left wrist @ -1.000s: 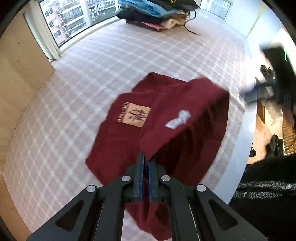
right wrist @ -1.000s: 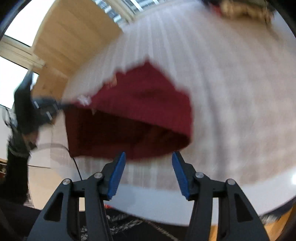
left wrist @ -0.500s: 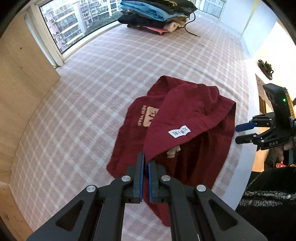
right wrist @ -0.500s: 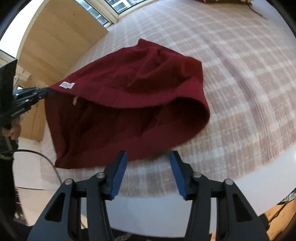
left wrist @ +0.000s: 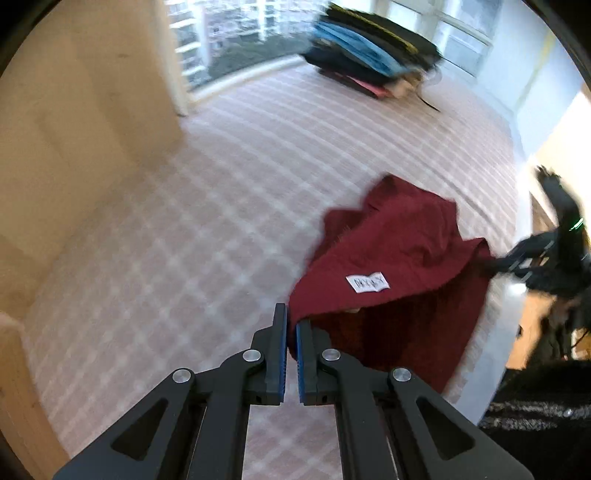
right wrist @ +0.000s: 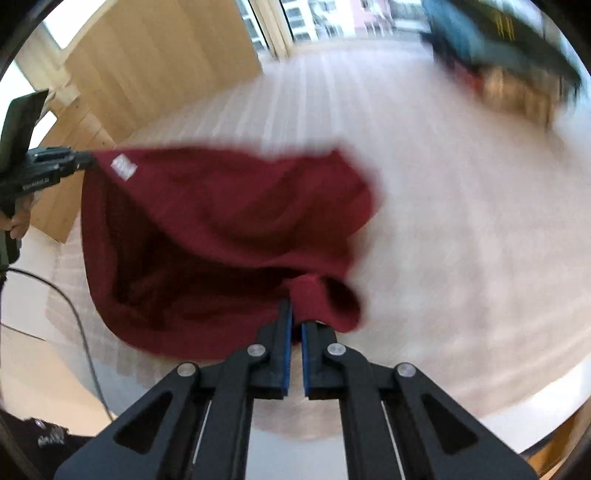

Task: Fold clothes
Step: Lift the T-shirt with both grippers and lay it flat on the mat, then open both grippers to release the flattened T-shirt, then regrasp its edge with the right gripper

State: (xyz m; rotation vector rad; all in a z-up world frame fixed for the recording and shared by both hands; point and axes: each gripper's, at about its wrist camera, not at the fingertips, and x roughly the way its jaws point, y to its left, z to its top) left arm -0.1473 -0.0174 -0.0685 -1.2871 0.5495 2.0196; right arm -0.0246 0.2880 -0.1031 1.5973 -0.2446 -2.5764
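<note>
Now, through my left wrist camera, my left gripper (left wrist: pixel 291 325) has its blue pads pressed together on an edge of the maroon garment (left wrist: pixel 399 254), pinching the cloth where it rises off the checked cover (left wrist: pixel 207 229). From that pinch the garment spreads away to the right, its upper layer lifted like a tent and showing a small white label (left wrist: pixel 368 283) just beyond my fingertips. At the garment's far right corner my right gripper (left wrist: pixel 496 264) grips the cloth, blurred. Well beyond the garment, near the window (left wrist: pixel 229 33), sits a stack of folded clothes (left wrist: pixel 373 62).

Through my right wrist camera, my right gripper (right wrist: pixel 296 321) is clamped on a bunched fold of the maroon garment (right wrist: pixel 229 206), the cloth caught between the blue pads. The garment stretches from there up to the left, sagging open in the middle, and its far left corner ends at my left gripper (right wrist: pixel 86 162), which holds it beside the white label (right wrist: pixel 123 168). The stack of folded clothes (right wrist: pixel 509 48) lies far to the upper right of the garment, smeared by blur.
</note>
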